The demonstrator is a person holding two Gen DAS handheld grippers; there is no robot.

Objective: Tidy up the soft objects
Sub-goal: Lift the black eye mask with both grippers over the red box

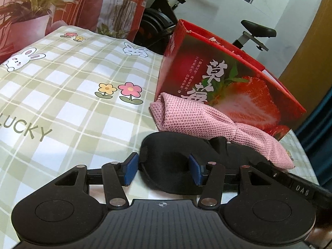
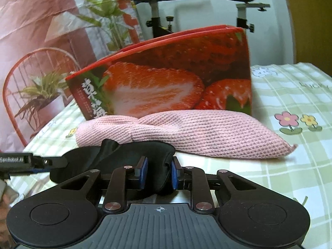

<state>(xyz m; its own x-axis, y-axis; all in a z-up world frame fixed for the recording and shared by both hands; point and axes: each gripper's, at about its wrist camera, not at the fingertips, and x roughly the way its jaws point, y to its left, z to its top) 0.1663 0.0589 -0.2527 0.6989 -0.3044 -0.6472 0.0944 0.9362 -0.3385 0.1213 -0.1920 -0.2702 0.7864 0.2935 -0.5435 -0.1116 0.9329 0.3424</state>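
A black soft eye mask (image 1: pixel 166 161) lies on the checked tablecloth, just in front of a pink knitted cloth (image 1: pixel 209 124). My left gripper (image 1: pixel 164 170) is open, its blue pads on either side of one end of the mask. My right gripper (image 2: pixel 158 173) is shut on the other end of the eye mask (image 2: pixel 145 155), pinching a fold of it. The pink cloth (image 2: pixel 186 132) lies against the foot of a red strawberry box (image 2: pixel 170 76). The right gripper's finger shows at the right edge of the left wrist view (image 1: pixel 298 184).
The red strawberry box (image 1: pixel 224 83) stands upright near the table's edge. The green checked tablecloth (image 1: pixel 72 95) stretches to the left. A potted plant (image 1: pixel 31 6), a red bag and an exercise bike (image 1: pixel 166 14) stand beyond the table.
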